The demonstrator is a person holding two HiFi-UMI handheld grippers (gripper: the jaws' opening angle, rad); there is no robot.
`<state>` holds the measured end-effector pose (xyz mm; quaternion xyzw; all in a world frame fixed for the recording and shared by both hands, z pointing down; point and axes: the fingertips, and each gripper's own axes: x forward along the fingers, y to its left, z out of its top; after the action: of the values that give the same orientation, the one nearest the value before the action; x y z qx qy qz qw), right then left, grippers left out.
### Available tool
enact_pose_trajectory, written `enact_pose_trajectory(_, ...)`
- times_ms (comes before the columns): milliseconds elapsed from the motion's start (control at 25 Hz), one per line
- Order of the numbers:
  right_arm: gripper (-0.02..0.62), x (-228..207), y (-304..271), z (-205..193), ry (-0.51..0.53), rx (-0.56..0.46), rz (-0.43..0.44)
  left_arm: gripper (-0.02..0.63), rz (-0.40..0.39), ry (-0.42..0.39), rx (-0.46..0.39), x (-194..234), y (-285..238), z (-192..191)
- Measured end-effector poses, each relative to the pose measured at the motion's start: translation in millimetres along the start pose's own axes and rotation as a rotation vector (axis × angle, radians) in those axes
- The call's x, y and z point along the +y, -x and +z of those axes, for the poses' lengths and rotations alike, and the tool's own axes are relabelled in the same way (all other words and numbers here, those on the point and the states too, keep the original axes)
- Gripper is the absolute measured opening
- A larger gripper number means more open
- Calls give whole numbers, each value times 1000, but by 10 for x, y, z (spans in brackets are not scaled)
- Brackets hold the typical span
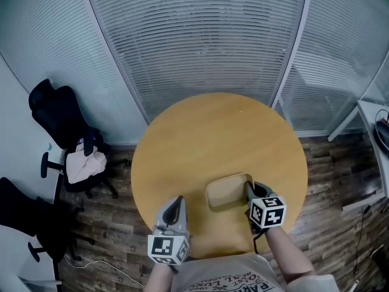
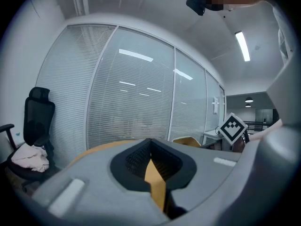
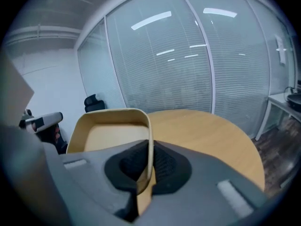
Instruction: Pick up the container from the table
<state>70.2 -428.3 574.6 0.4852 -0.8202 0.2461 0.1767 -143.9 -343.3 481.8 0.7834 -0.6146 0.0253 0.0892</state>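
One tan container [image 1: 226, 193] in right gripper [image 1: 250, 193]

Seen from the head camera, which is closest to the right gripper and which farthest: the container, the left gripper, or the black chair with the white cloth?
1. Container: its wall is clamped in the right gripper.
2. Left gripper: to the left, over the near edge of the table.
3. Chair: off the table, far left.
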Motion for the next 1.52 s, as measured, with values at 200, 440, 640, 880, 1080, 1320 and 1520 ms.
enact_pose_trajectory(200,8,154,440,497,53,-206,-5,2,-4,-26,-57,3,46,236)
enact_pose_trajectory(440,6,331,895,776,197,-393,-5,2,-8,-65,-94,-38,10,427)
enact_pose_trajectory(640,6,392,1015,793,221,-425,-3,2,-27,-108,-123,-133,-60,555)
enact_pose_trajectory(880,6,469,1015,788,230,-437,8,2,-46,-136,-132,-181,-79,550)
enact_pose_trajectory(1080,5,485,1032,801,234,-438,13,2,-44,-135,-132,-208,-63,567)
enact_pose_trajectory(1320,5,477,1023,777,230,-427,13,2,-48,-135,-120,-201,9,540)
enact_pose_trajectory(1520,5,446,1050,830,235,-437,-11,2,-48,-119,-139,-181,44,573)
